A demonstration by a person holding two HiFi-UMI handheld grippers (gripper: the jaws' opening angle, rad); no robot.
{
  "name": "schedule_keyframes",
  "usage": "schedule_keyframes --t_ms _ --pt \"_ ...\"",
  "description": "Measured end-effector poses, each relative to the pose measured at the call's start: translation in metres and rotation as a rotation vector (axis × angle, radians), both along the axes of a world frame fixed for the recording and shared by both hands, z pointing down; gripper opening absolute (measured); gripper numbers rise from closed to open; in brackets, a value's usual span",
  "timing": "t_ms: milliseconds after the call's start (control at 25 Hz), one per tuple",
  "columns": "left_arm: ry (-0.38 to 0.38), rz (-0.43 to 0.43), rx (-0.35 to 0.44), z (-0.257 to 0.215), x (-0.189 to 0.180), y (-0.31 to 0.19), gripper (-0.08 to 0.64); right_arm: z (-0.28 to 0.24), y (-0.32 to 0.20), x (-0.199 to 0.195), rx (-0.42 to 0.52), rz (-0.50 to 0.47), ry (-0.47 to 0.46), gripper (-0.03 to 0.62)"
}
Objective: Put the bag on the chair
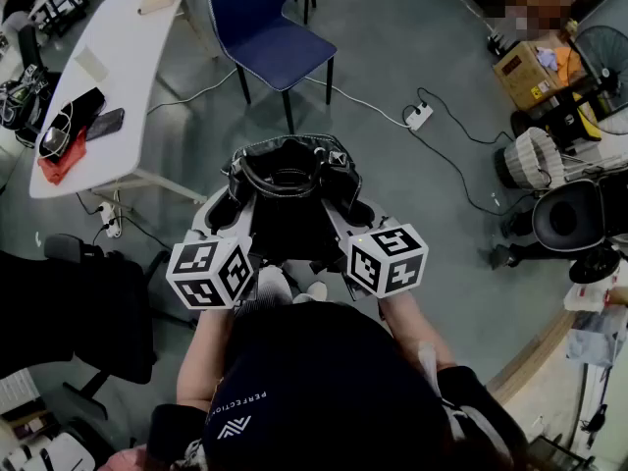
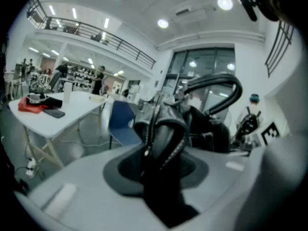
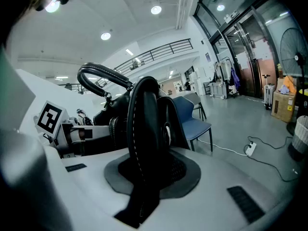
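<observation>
The step in hand is the carry: the bag [image 1: 291, 189] hangs in the air in front of the person, between the two tools and well short of the chair [image 1: 270, 37]. The left gripper [image 1: 228, 209] pinches the bag's left rim, and its own view shows a fold with a zip clamped between the pads. The right gripper [image 1: 351, 209] pinches the right rim, its jaws pressed on a stitched black band. Both point a little downward.

The chair stands farther off and slightly to the left, next to the white table [image 1: 128, 77]. Its blue seat is bare and faces the person. A cable [image 1: 373, 106] runs over the floor just right of its legs.

The next move, as I judge it, calls for bringing both hands forward together and level, lifting the bag clear of the seat's front edge. It then needs lowering until its base rests on the seat before either grip loosens. Letting go on one side first would likely tip it.

The bag is black and leather-like, soft enough to sag between the grips. Its round mouth gapes open at the top, with an arched handle and small metal fittings.
</observation>
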State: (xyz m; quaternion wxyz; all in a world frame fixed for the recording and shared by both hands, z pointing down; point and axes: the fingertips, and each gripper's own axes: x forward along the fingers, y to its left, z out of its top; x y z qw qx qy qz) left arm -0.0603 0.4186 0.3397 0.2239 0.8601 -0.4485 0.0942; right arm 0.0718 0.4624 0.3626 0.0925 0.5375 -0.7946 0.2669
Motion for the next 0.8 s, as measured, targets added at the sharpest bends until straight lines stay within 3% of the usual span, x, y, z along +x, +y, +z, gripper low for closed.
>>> schedule_keyframes --t_ms 800 --pt "0.025 0.053 -0.039 0.020 -0.033 -0.078 0.137 0.015 -0.071 -0.034 -0.098 0.011 0.006 0.067"
